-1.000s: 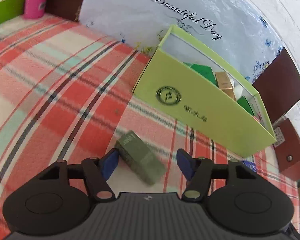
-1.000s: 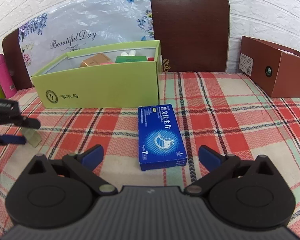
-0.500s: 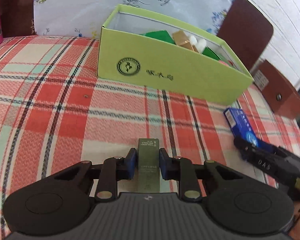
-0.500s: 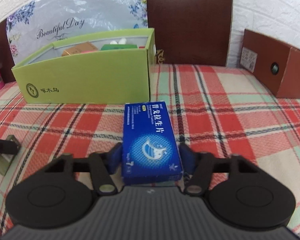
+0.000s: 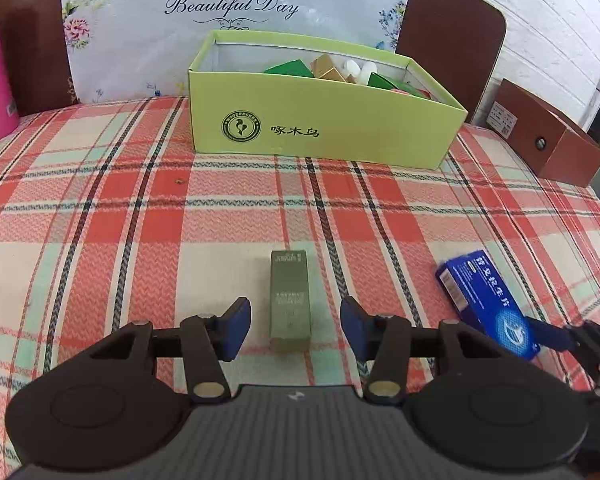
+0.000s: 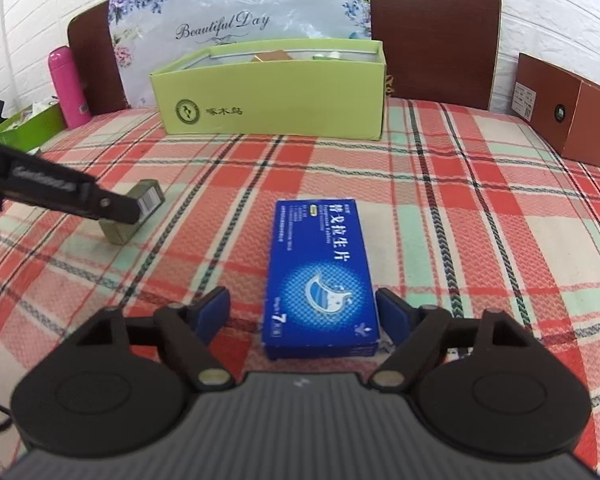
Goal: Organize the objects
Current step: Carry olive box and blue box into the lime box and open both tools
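A small olive-green box (image 5: 290,300) lies on the plaid tablecloth between the pads of my left gripper (image 5: 295,330), which is open and not touching it. The box also shows in the right wrist view (image 6: 134,216), partly behind the left gripper's finger. A blue medicine box (image 6: 322,280) lies flat between the pads of my right gripper (image 6: 302,316), which is open around it. The blue box also shows in the left wrist view (image 5: 486,306). An open light-green box (image 5: 320,120) with several items inside stands at the back.
A pink bottle (image 6: 68,86) and a green tray (image 6: 24,126) stand at the back left. A brown box (image 6: 568,108) sits at the back right. Brown chair backs (image 6: 432,28) and a flowered "Beautiful Day" bag (image 5: 228,20) stand behind the table.
Both grippers were shut on their boxes half a second ago. Both have opened and pulled back a little, and the boxes lie on the cloth.
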`<state>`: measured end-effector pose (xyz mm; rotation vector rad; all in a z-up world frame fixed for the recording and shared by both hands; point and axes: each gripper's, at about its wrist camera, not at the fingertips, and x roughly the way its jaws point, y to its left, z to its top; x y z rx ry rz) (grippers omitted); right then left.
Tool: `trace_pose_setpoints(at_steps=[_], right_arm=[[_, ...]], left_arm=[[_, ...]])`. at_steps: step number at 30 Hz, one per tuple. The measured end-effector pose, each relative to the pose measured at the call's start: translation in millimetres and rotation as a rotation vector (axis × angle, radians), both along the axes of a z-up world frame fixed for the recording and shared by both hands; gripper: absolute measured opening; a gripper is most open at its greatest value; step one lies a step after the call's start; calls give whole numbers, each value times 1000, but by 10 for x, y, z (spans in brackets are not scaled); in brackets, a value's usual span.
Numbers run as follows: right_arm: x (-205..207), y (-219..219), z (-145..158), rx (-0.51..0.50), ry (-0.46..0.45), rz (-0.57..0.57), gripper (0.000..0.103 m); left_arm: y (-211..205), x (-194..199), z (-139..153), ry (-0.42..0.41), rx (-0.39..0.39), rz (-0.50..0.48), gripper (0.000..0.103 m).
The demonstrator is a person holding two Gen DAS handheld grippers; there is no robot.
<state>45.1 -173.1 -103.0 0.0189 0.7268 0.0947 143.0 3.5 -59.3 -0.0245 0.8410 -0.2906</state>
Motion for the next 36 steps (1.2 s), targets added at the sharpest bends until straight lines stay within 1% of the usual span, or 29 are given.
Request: trace_pose_setpoints(at_steps=[1,3,6,8,11,14,15,16,17,19,21,23,25,28,31,34,36], right_arm=[[-9,5,16,4,-1,2,80],[-20,-5,21,8,2,1,79],[-18,-31,3,11,8,-11,79],[11,-44,-12,16,13,-19,78],[61,-53,-33,21,14,-17,74],[101,-35,-44,20,13,-15,71],[105,-27,-51,15,10,-15,70],[108,-18,-60,5,7,-18,63],[108,-3,-70,-9,2,-22,55],[94,13,-81,-17,-10,-30,55],[89,30,-76,-22,-13,-34,55],[85,41,-29,4,-9,-13,55],[73,40,65,43,-26,12,55],[94,46,279,79,-81,21,55],[195,30,497,106,-141,24,55],[400,2,689,141,-174,26,55],[566,7,814,155,-196,34,55]], left_arm=[[-16,26,-16,6,6,2,52],[-33,59,-46,28,6,10,46],[-49,61,-76,31,1,17,46],[-74,58,-104,33,14,14,46],[-94,62,-118,23,28,14,46],[-85,77,-114,27,22,18,46],[-86,80,-115,27,24,17,43],[-90,81,-117,25,28,17,38],[-103,77,-123,20,39,16,36],[-122,51,-130,3,60,9,24],[-121,33,-125,0,56,1,24],[-99,20,-93,10,31,-1,23],[-76,-17,-15,-1,-3,-5,23],[-92,-89,173,-56,-23,-21,23],[-94,-88,388,-103,-74,-33,23],[-98,34,619,-141,-117,-46,23],[-104,169,783,-180,-114,-40,23]])
